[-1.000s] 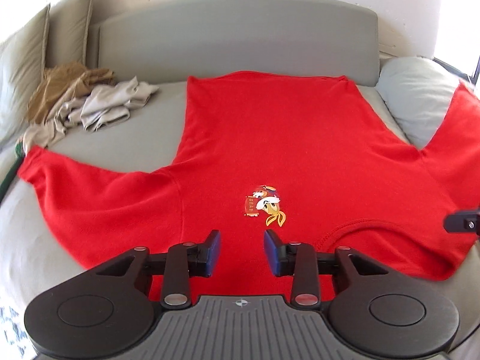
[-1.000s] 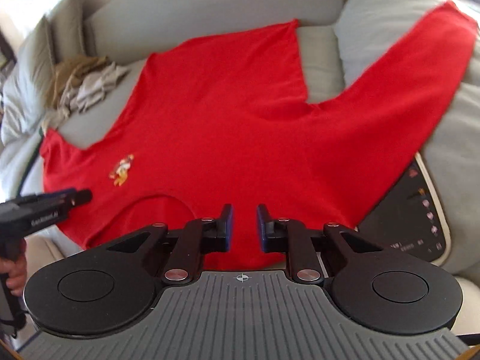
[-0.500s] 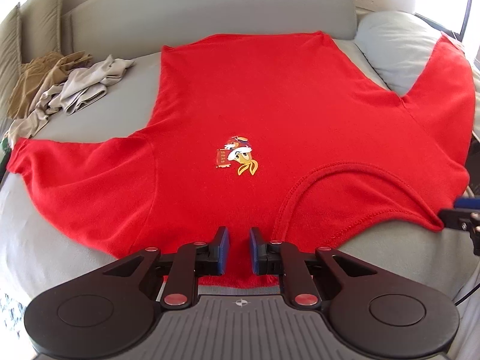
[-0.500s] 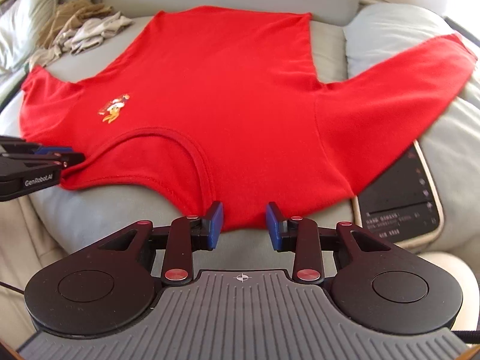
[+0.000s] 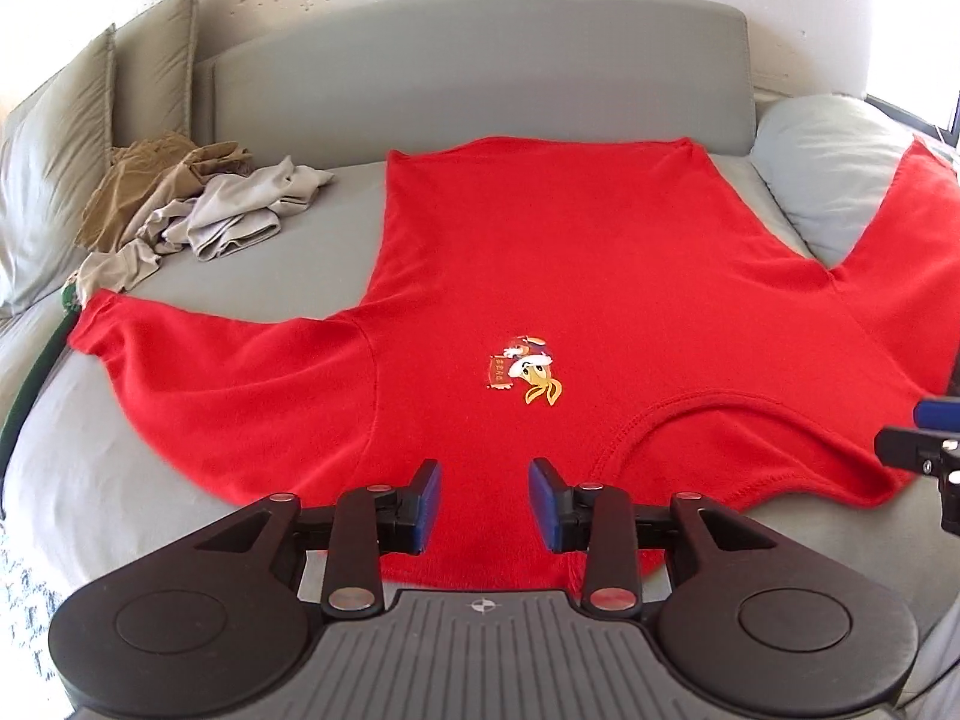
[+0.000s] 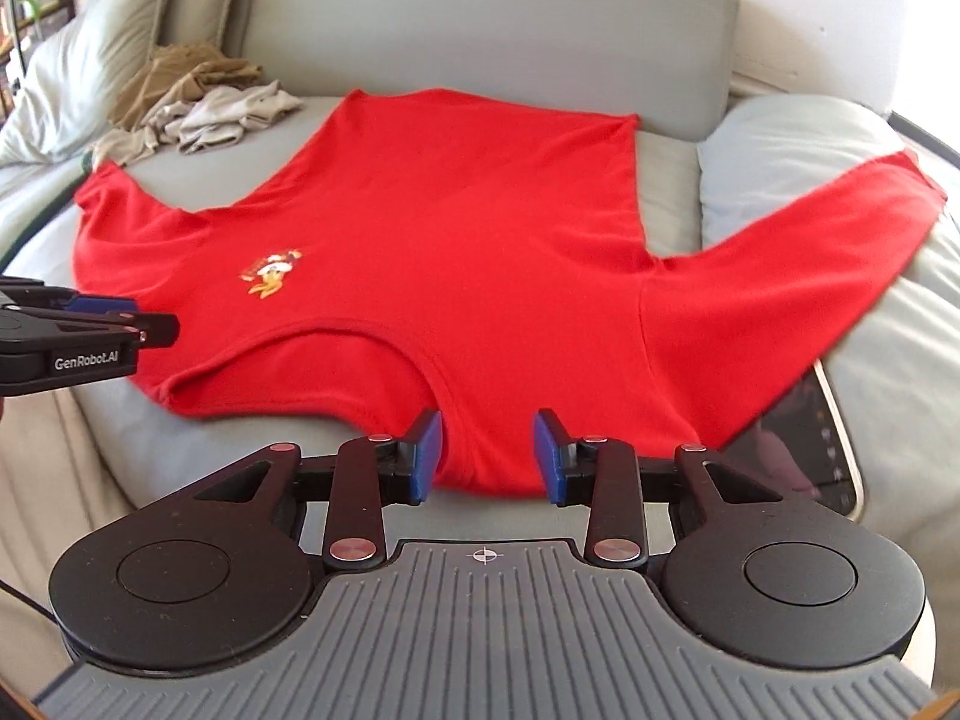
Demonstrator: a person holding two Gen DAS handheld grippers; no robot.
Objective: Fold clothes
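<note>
A red long-sleeved shirt [image 5: 570, 276] with a small cartoon print lies spread flat on a grey sofa, collar toward me; it also shows in the right wrist view [image 6: 456, 240]. My left gripper [image 5: 483, 504] is open and empty, over the shirt's near shoulder left of the collar. My right gripper [image 6: 489, 459] is open and empty, over the near shoulder edge right of the collar. The left gripper [image 6: 120, 324] shows at the left edge of the right wrist view. One sleeve lies over a pale pillow [image 6: 798, 156].
A heap of beige and brown clothes [image 5: 198, 210] lies at the back left of the sofa, with cushions [image 5: 66, 162] behind it. A dark flat device [image 6: 810, 438] lies under the right sleeve. The sofa backrest [image 5: 480, 78] stands behind the shirt.
Both grippers have opened wider and pulled back a little. The shirt lies flat as before, held by neither gripper.
</note>
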